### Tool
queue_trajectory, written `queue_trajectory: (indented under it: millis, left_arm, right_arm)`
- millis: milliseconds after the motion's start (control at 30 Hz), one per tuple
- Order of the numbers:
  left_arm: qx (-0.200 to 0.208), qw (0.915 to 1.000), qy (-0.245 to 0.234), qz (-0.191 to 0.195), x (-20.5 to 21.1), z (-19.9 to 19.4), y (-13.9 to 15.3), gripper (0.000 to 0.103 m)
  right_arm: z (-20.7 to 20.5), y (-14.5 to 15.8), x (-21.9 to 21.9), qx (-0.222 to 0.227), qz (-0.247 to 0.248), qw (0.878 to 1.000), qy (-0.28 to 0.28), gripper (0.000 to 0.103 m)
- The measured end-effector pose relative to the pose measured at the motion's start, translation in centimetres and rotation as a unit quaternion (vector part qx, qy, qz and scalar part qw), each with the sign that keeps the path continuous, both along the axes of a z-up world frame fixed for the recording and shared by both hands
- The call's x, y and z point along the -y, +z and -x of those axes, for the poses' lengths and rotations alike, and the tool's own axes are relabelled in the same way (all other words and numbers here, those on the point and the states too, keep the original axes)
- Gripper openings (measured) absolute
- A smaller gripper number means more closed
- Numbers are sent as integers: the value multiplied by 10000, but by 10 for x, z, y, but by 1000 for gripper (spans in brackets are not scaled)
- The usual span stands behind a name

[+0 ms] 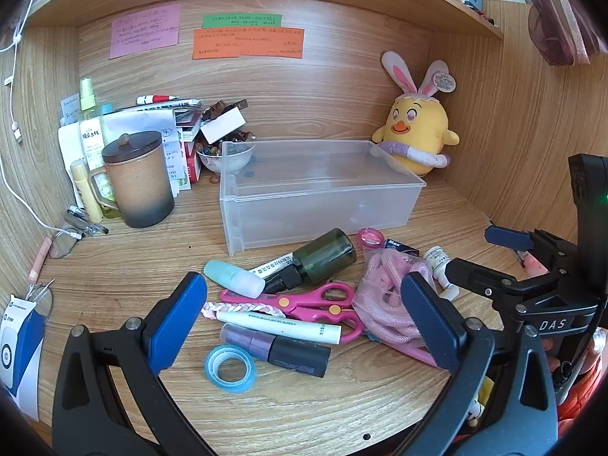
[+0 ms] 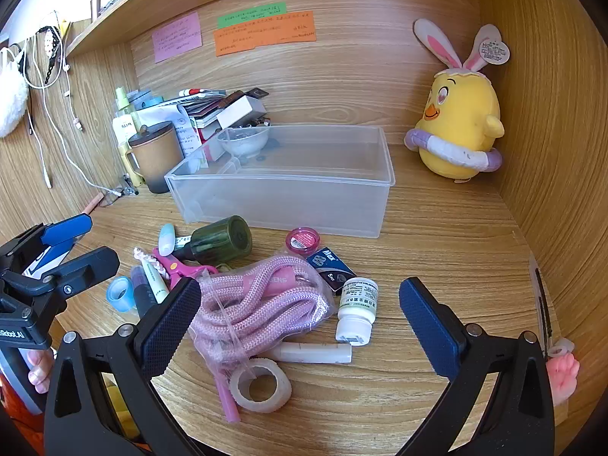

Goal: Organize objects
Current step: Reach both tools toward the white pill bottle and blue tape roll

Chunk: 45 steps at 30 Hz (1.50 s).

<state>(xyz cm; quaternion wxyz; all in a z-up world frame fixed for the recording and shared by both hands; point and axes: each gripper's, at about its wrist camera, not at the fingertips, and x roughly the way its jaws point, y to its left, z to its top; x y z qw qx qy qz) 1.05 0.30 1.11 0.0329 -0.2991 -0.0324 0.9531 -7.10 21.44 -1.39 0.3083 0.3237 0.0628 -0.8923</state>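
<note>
Both the left gripper [image 1: 304,315] and right gripper [image 2: 300,317] gape empty above the clutter at lower centre; the clear bin [image 1: 323,190], seemingly empty, waits behind. Start with the bagged pink rope [image 2: 254,304], pinching mid-bundle.

Bright, even daylight; soft shadows; sharp centre; strong fisheye bending, dark corners.
</note>
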Motion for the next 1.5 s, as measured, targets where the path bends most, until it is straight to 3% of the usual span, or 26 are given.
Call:
queue_trajectory:
  millis: [833, 1067, 1500]
  left_arm:
    - [16, 9999, -71, -115, -2, 0, 0, 103]
    - [-149, 9996, -163, -167, -2, -6, 3, 103]
    - [-74, 9998, 129, -122, 20, -4, 10, 103]
  right_arm:
    - [3, 1, -2, 110, 74, 9999, 6, 103]
    - [2, 0, -2, 119, 87, 9999, 36, 103]
    - [4, 2, -9, -140, 46, 9999, -78, 103]
